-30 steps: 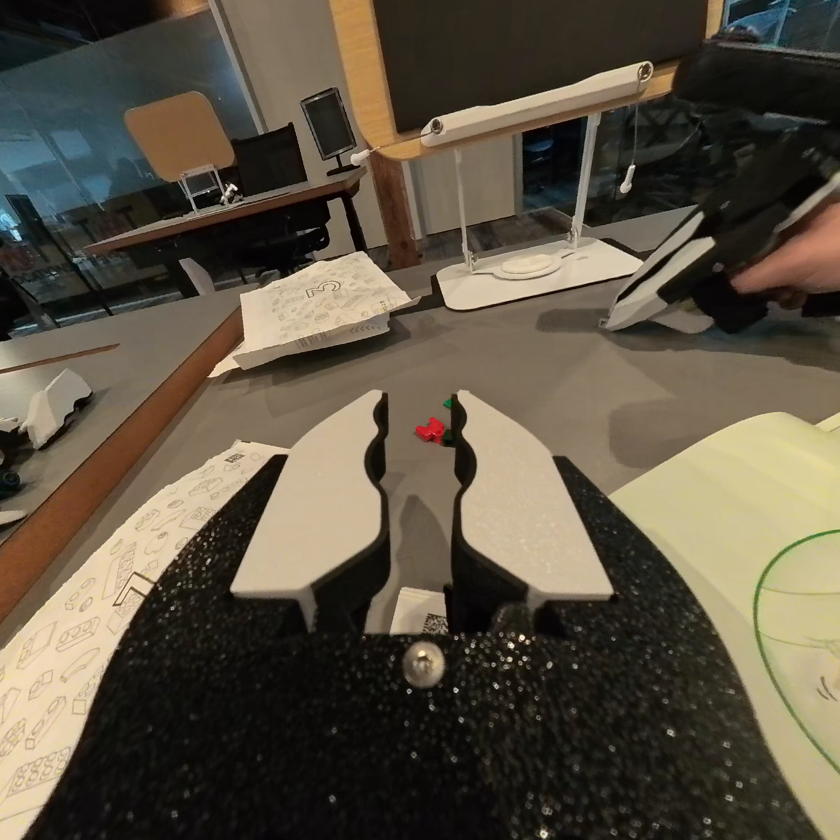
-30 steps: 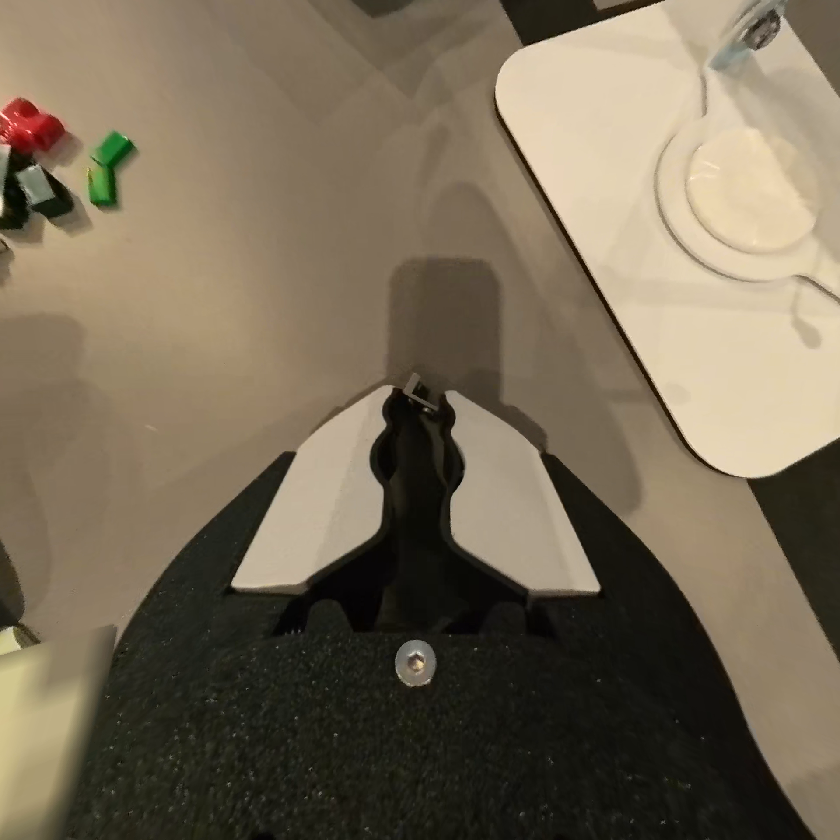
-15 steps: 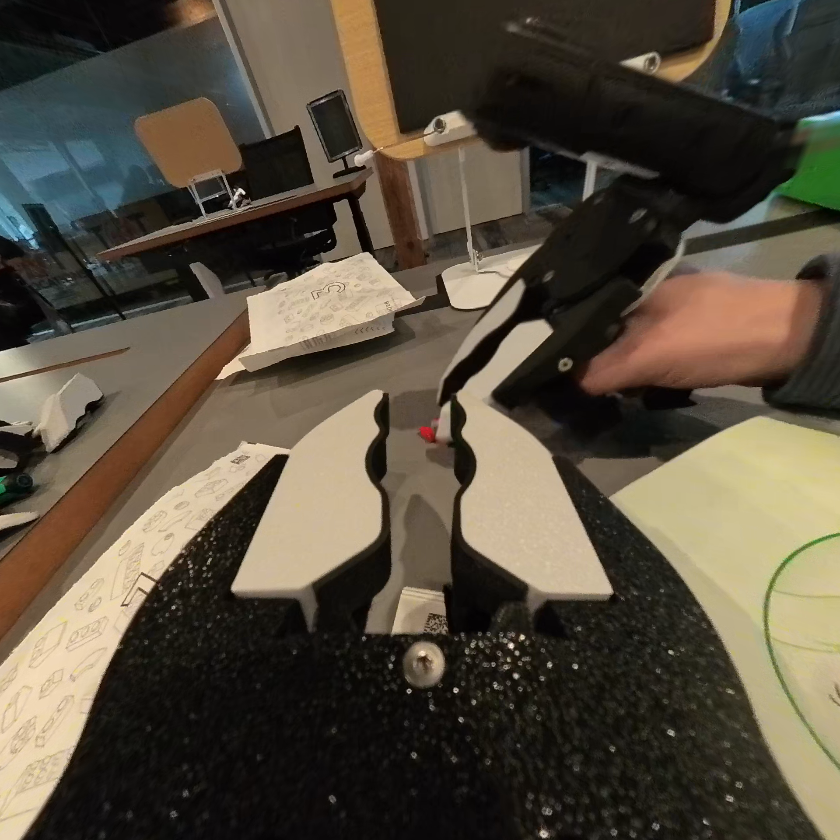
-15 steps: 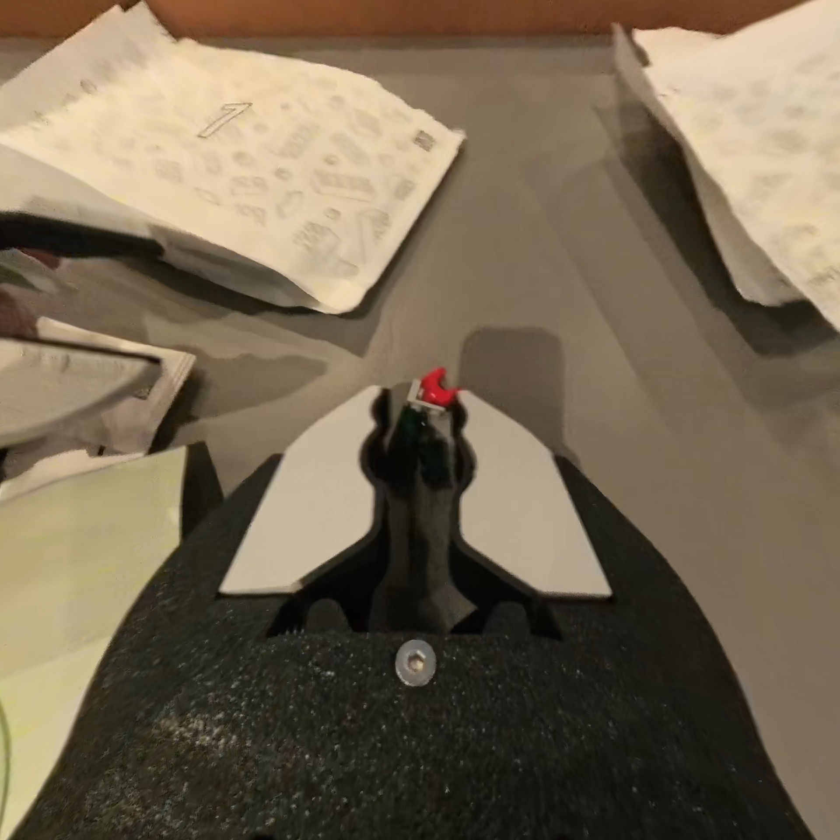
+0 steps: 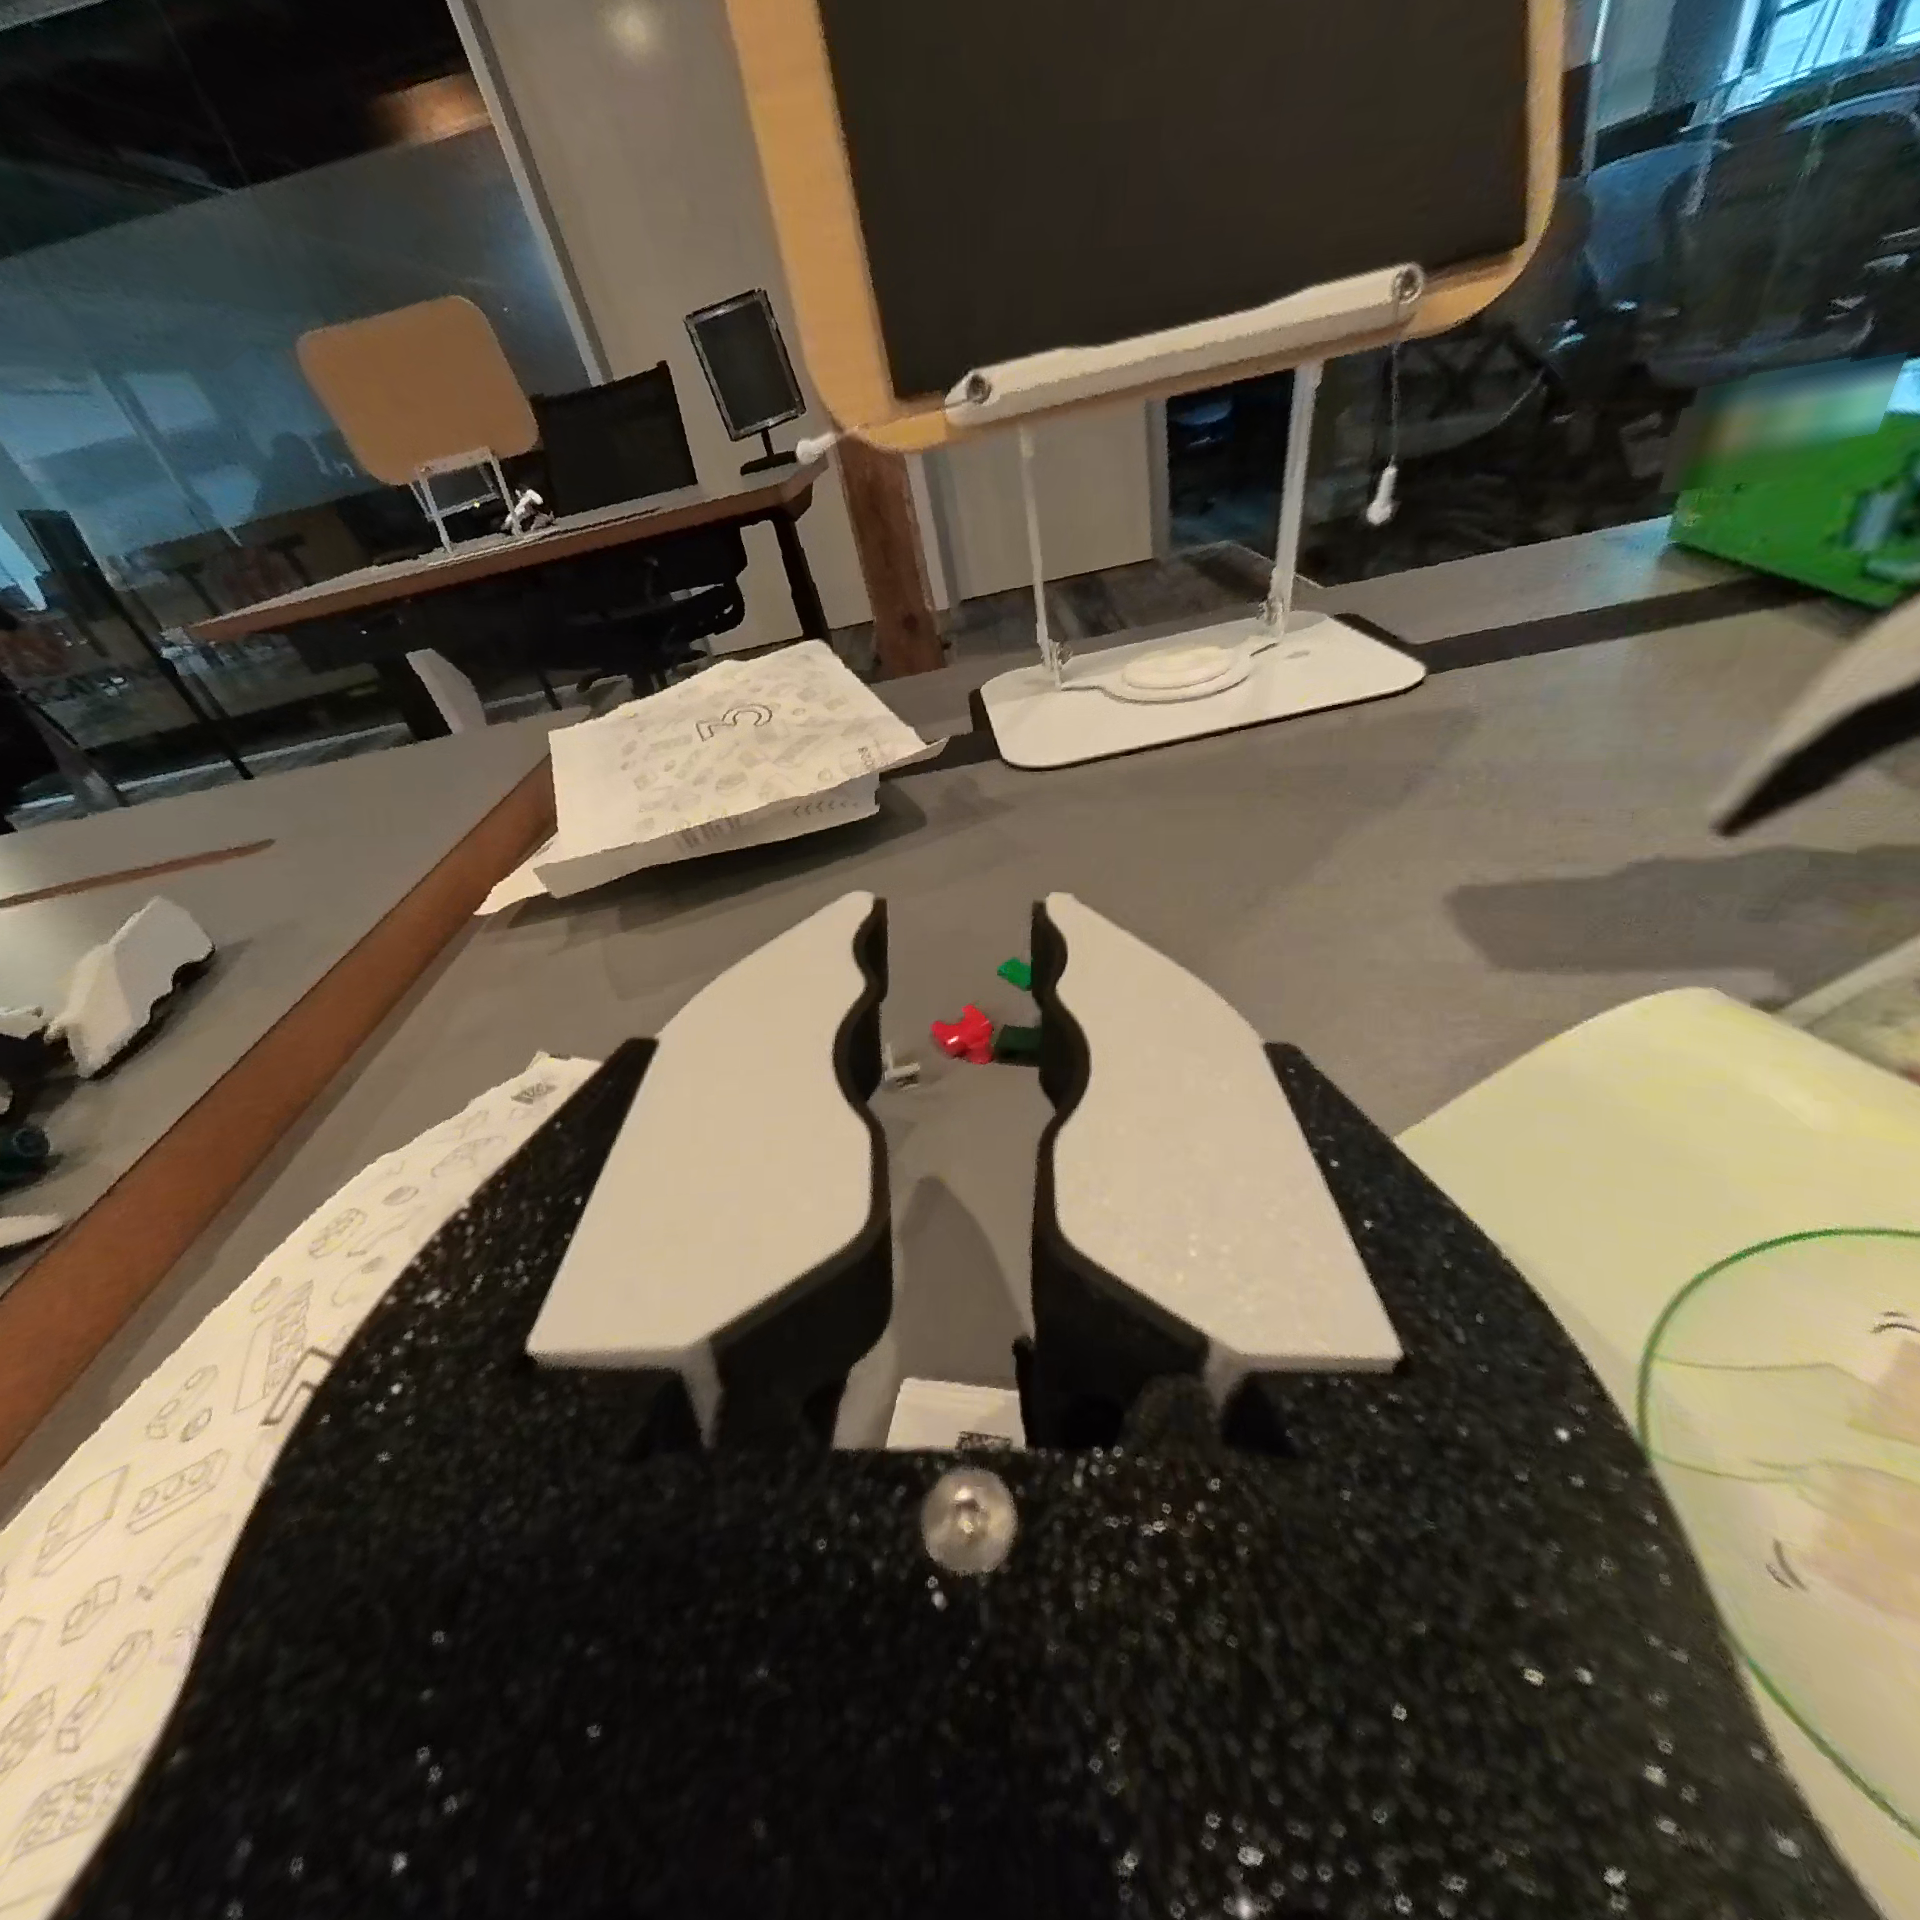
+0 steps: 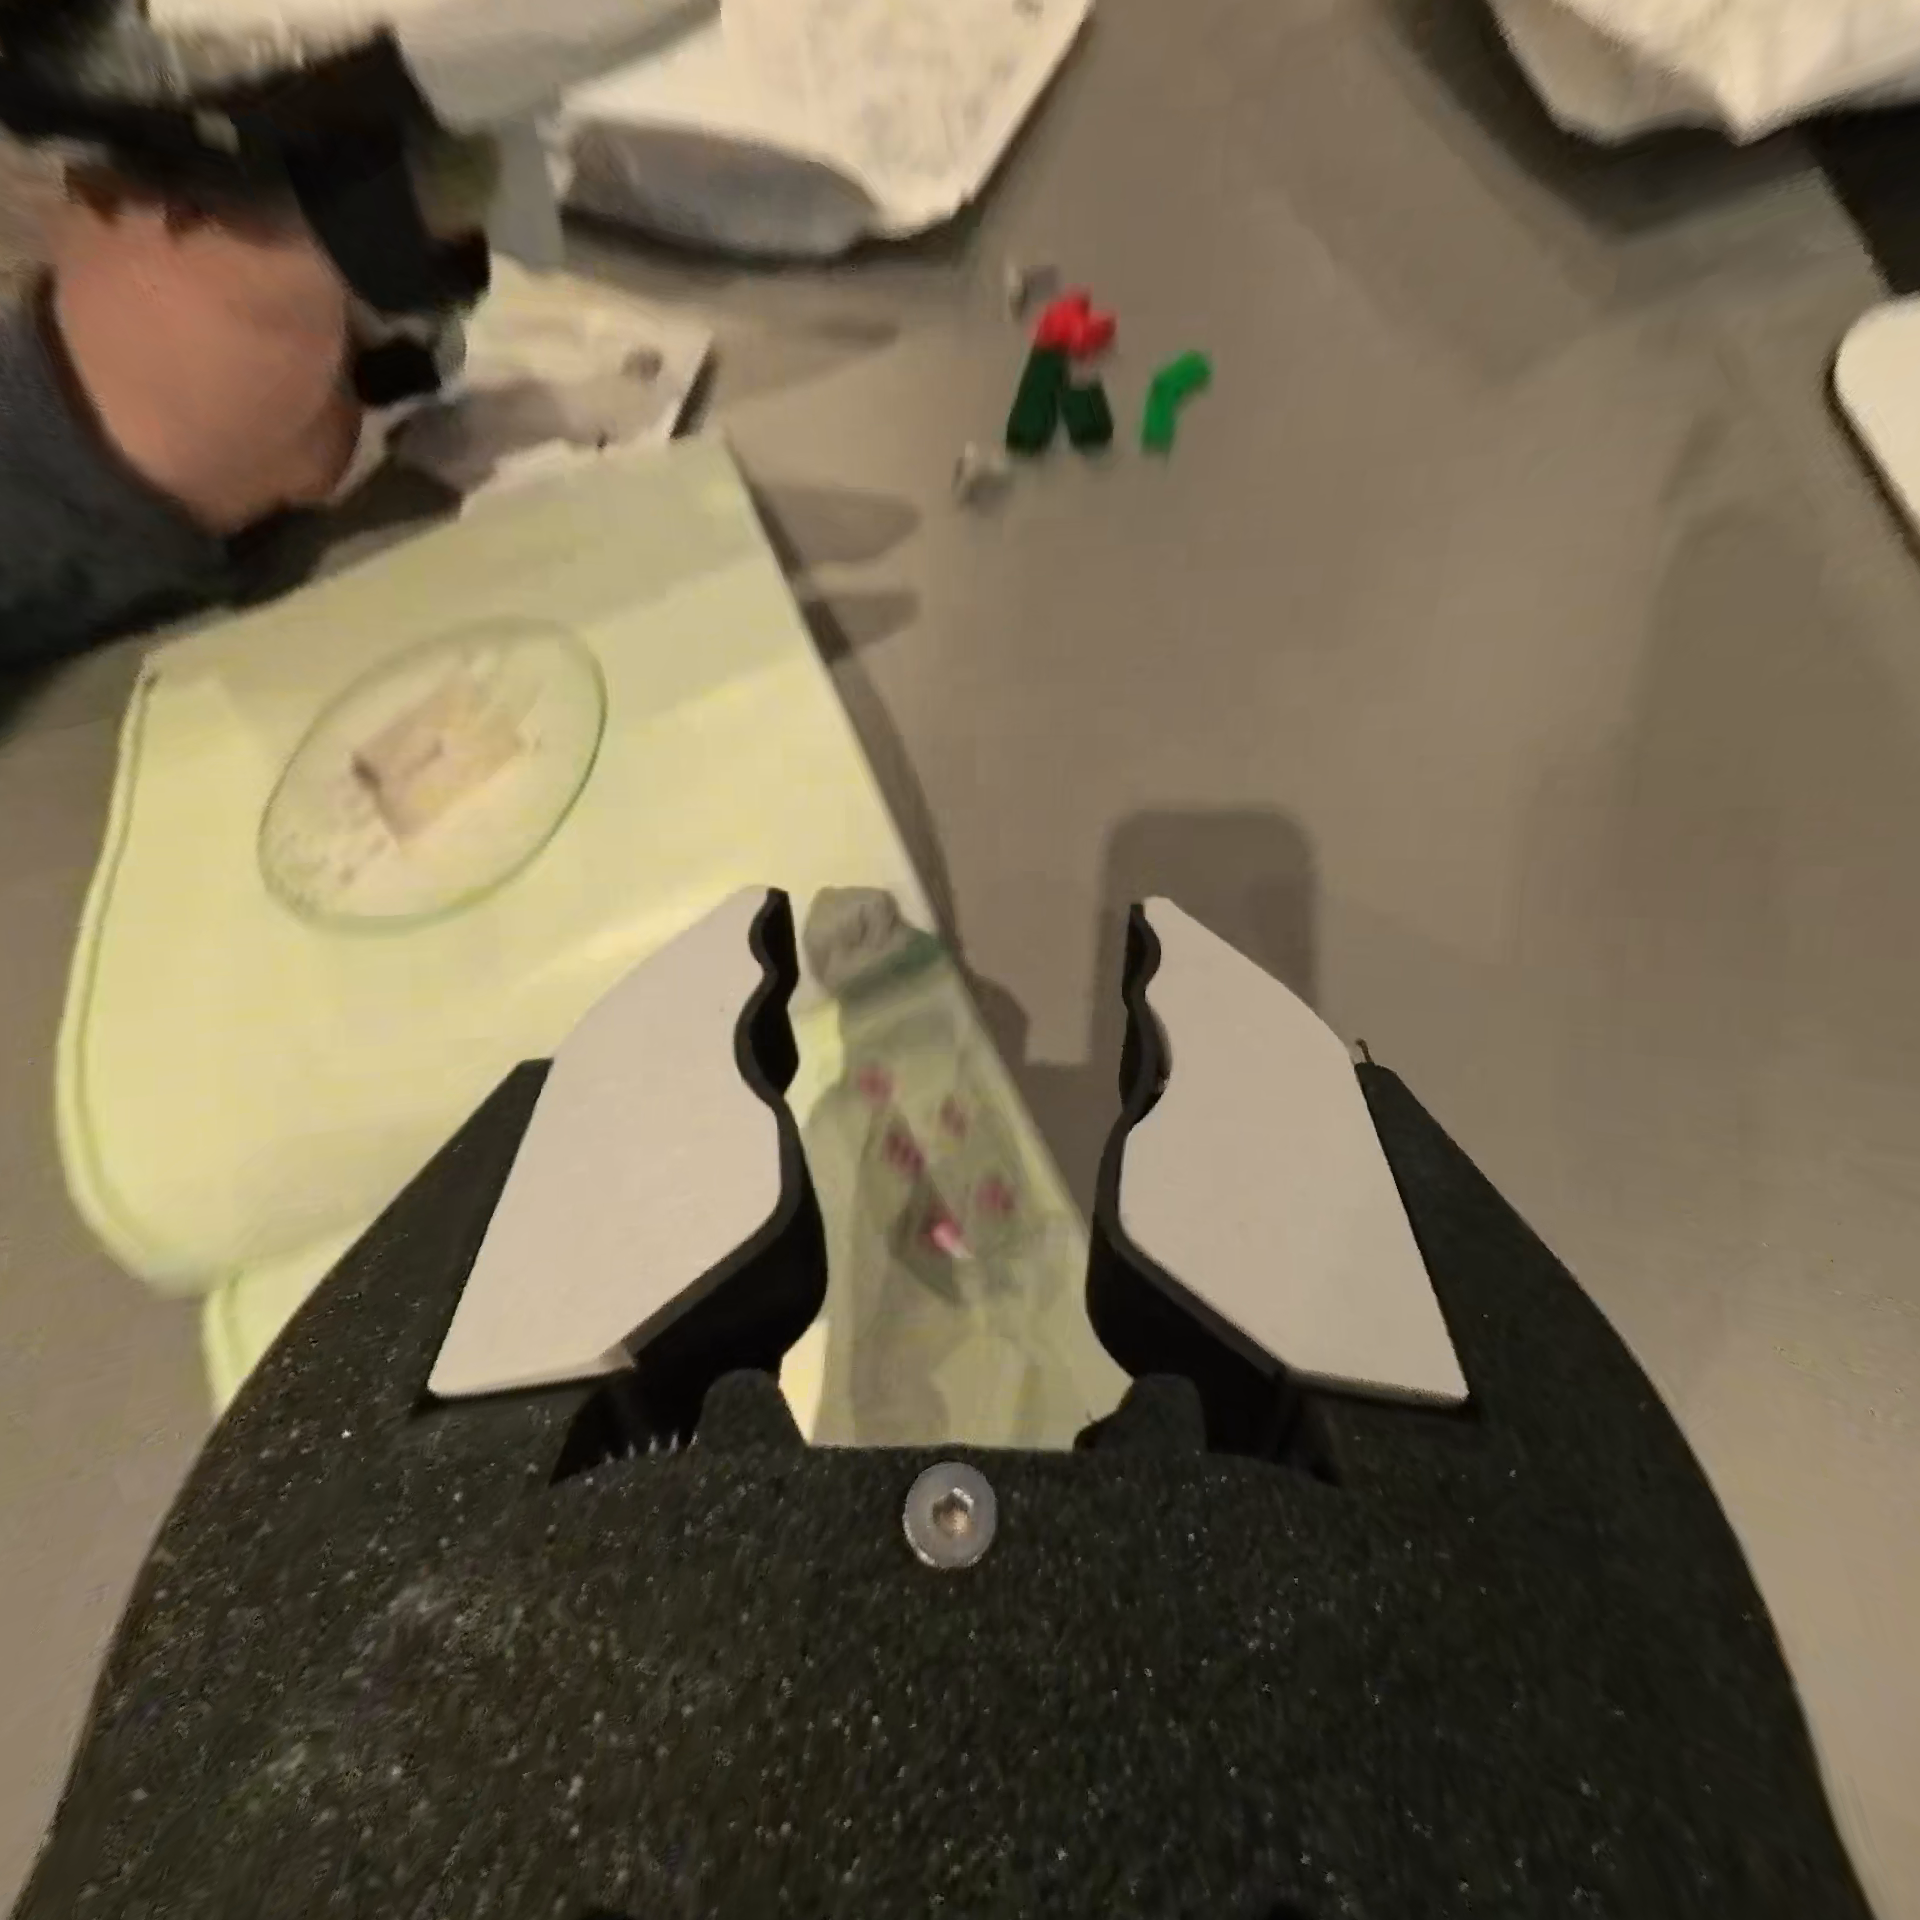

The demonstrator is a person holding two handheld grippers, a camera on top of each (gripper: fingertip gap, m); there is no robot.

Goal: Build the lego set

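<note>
On the grey table [image 5: 1299, 831], left to right: a printed paper bag [image 5: 717, 769], contents hidden; the left gripper [image 5: 958, 935], empty, jaws slightly parted; red and green lego pieces [image 5: 961, 1031] just beyond; the right gripper [image 6: 956, 925], empty, jaws wide apart.

Left gripper [image 5: 958, 925] jaws narrowly apart (empty), right gripper [image 6: 956, 914] jaws wide.

1. We count one small red plastic brick [image 5: 961, 1034] on the grey counter [image 5: 1299, 873].
2. We count three small green plastic bricks [image 6: 1172, 400] in the right wrist view.
3. We count two printed white paper bags [image 5: 717, 764].
4. We count one pale yellow-green instruction booklet [image 6: 312, 987].
5. We count one white desk lamp [image 5: 1195, 686].
</note>
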